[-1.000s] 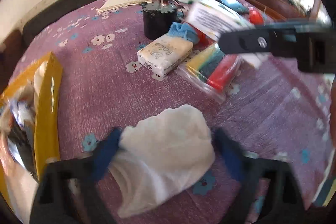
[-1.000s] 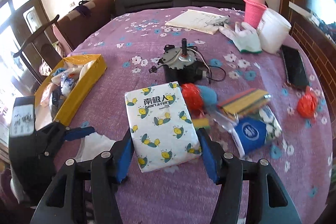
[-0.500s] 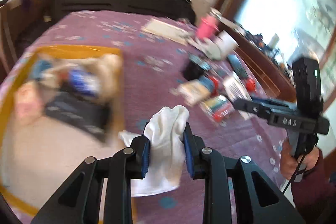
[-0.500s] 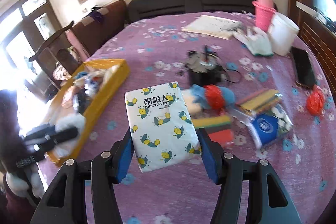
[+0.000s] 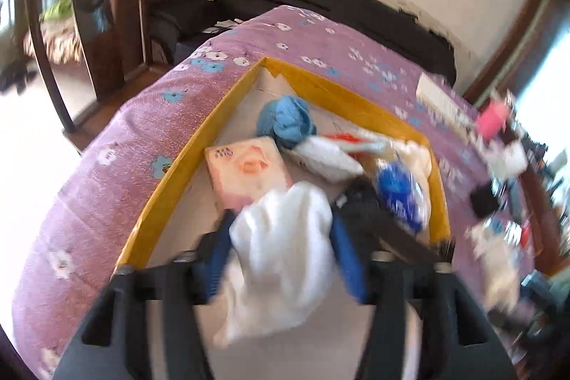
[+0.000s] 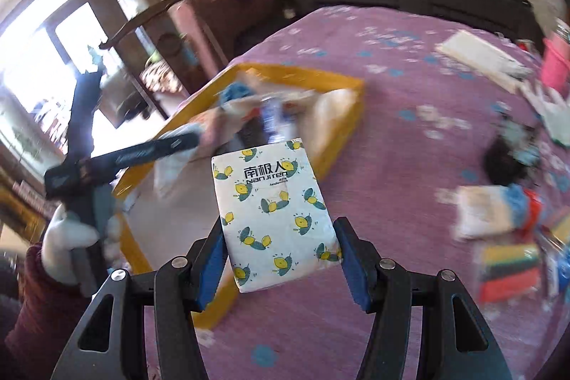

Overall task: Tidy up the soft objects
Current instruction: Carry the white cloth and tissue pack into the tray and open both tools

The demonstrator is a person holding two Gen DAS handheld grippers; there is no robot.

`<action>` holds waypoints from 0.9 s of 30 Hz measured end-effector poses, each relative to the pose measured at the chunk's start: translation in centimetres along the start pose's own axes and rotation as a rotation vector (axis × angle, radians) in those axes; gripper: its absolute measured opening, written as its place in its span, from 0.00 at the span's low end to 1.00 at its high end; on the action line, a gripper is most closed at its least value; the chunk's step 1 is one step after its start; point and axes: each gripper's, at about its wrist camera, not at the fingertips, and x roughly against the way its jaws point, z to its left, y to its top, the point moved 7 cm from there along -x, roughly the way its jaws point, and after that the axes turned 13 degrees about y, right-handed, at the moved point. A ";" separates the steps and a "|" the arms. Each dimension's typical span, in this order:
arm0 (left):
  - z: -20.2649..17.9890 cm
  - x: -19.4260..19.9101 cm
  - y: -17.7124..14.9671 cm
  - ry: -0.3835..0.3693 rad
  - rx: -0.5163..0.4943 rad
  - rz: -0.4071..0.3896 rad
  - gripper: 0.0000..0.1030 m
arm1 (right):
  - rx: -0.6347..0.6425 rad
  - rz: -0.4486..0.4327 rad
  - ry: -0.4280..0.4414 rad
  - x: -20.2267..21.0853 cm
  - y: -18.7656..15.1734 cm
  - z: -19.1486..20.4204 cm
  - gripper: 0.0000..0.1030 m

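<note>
Wooden chair [image 5: 89, 24], pink cup [image 6: 555, 63], notebook [image 6: 477, 56]

A round surface [image 6: 392, 138] covered in a purple cloth with small blue and white flowers carries everything here. Near its edge lies a shallow yellow-rimmed tray [image 5: 199, 145], crowded with soft things. Farther along lie a flat white booklet [image 6: 481, 57], a pink cup [image 6: 555, 63] and a black round device [image 6: 506, 159]. Closer in sit a pale wrapped pack [image 6: 481, 212] and a stack of coloured sponges [image 6: 509, 269], all blurred.
</note>
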 end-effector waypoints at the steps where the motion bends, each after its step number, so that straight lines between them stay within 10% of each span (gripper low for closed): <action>1: 0.3 -0.3 0.1 -0.021 0.033 0.015 0.69 | 0.012 0.025 0.018 -1.1 0.0 0.7 0.62; 7: -0.9 -2.3 -0.8 0.028 -0.024 0.116 0.73 | 0.083 0.162 0.074 -6.3 0.2 3.6 0.58; 19: -1.9 -0.8 -4.1 0.103 -0.139 0.079 0.85 | 0.181 0.225 -0.117 -8.3 -0.7 2.8 0.55; 27: 1.2 2.6 -3.4 -0.221 0.125 0.056 0.86 | 0.197 0.237 -0.131 -9.3 0.2 2.1 0.55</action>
